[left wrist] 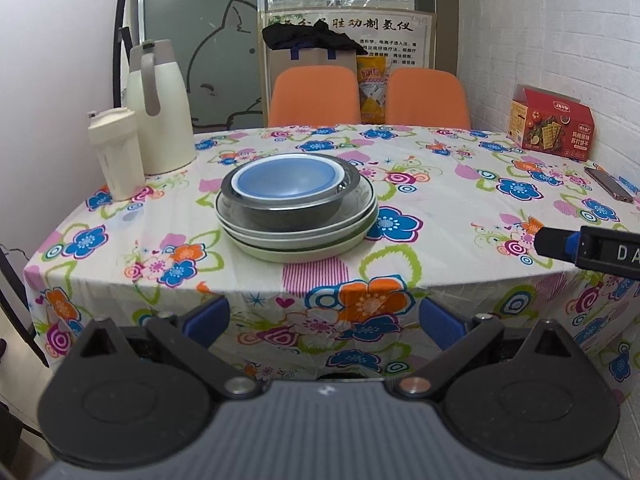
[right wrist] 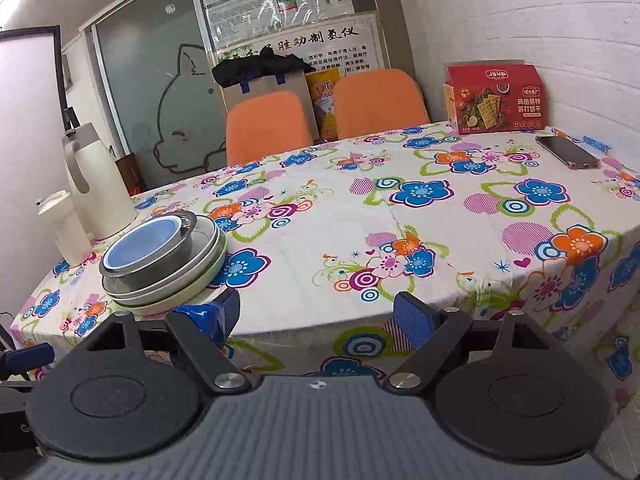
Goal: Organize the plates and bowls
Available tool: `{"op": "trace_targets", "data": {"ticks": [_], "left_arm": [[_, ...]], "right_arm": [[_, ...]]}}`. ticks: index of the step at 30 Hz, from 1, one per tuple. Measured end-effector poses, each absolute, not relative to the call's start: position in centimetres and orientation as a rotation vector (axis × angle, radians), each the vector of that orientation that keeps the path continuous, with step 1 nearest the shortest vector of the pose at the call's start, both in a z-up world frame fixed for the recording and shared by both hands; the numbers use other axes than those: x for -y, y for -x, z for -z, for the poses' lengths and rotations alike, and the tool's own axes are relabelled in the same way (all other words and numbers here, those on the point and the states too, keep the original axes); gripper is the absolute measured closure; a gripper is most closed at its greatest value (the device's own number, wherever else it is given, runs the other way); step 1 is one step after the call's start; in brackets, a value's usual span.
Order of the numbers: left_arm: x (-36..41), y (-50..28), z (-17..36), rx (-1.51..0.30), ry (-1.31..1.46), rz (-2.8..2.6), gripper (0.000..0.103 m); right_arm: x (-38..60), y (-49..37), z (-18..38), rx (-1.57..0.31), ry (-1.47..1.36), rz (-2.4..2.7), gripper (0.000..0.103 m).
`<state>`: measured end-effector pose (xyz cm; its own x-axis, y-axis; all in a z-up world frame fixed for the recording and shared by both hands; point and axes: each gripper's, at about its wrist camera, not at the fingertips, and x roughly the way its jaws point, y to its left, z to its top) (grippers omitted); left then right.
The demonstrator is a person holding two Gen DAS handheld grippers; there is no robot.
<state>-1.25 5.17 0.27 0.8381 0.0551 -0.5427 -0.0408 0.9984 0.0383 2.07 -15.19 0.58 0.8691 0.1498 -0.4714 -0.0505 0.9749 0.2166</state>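
Here both grippers (left wrist: 324, 320) (right wrist: 316, 316) gape wide, holding nothing.

- We read "DA" in white letters on the black gripper body (left wrist: 612, 254) at the right edge.
- We read "苏打饼干" on the red cardboard cracker box (right wrist: 496, 98).
- We read "胜功制氢仪" on the white wall poster (right wrist: 320, 42).
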Motion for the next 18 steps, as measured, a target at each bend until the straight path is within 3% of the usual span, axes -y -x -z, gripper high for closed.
{"op": "trace_targets", "data": {"ticks": [18], "left_arm": [[-4.89, 1.63, -0.63, -0.546, -0.046, -0.053, 0.004]], "right_arm": [[14.26, -1.41, -0.6, -0.494, -0.142, -0.127, 0.032]]}}
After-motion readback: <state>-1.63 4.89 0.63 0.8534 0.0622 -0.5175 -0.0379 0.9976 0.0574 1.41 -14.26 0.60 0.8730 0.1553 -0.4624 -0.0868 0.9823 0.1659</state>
